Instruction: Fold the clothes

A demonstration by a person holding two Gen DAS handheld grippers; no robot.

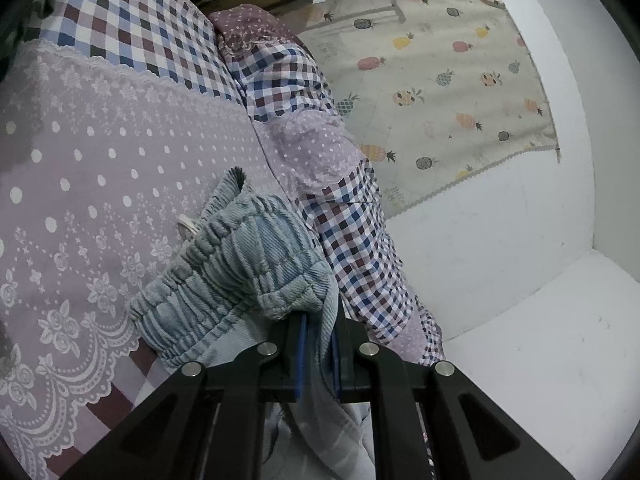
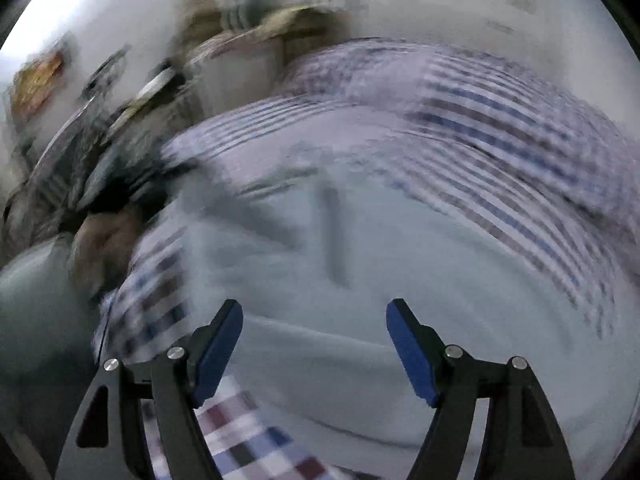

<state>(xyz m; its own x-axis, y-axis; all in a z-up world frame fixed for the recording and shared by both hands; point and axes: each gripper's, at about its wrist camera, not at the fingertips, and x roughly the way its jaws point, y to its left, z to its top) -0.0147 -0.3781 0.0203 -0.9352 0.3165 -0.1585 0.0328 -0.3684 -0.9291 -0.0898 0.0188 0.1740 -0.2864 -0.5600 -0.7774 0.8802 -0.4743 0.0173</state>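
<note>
Left hand-held gripper (image 1: 319,354) clamped on the elastic waistband of soft, limp blue-grey trousers (image 1: 236,264) lying on the bed (image 1: 100,168) near its right edge, right hand-held gripper (image 2: 315,354) spread wide and empty above the blurred fabric; light cloth, best pinched at hems, with open bed leftward.

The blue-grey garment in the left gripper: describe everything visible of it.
The garment is faded blue-grey ribbed cloth, like soft denim, with a gathered elastic waistband curling open at the top. It lies bunched on the lilac dotted bedspread, against its checked edge. The left gripper is shut on a fold of it, and cloth hangs down between the blue pads.
</note>
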